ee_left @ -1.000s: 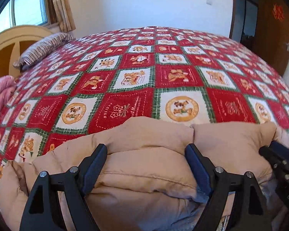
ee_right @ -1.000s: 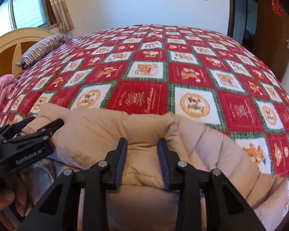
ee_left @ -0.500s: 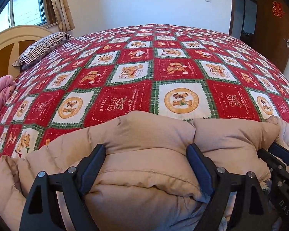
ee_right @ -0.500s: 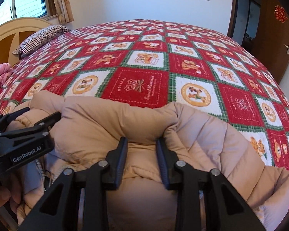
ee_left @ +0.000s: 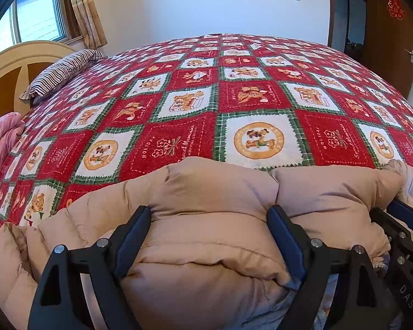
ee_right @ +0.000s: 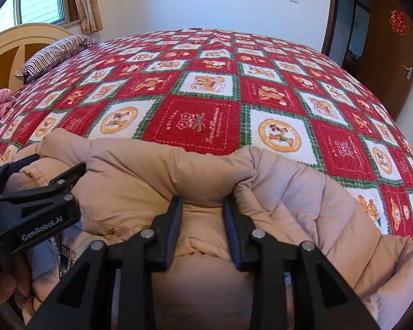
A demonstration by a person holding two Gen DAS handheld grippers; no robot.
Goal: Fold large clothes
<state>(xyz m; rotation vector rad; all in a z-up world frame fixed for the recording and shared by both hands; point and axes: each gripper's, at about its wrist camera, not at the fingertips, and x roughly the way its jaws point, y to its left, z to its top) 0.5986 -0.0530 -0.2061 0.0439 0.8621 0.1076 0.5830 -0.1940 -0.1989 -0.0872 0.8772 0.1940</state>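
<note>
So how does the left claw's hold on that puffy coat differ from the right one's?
The left claw stands wide, spanning a thick roll of the beige puffer coat; the right claw is narrow, pinching a thin fold. Both black claws grip the same coat over the red patchwork bedspread.

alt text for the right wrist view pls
The right tongs pinch a bunched fold of a puffy beige jacket lying on a red patchwork bedspread. The left tongs reach onto it at left.
</note>
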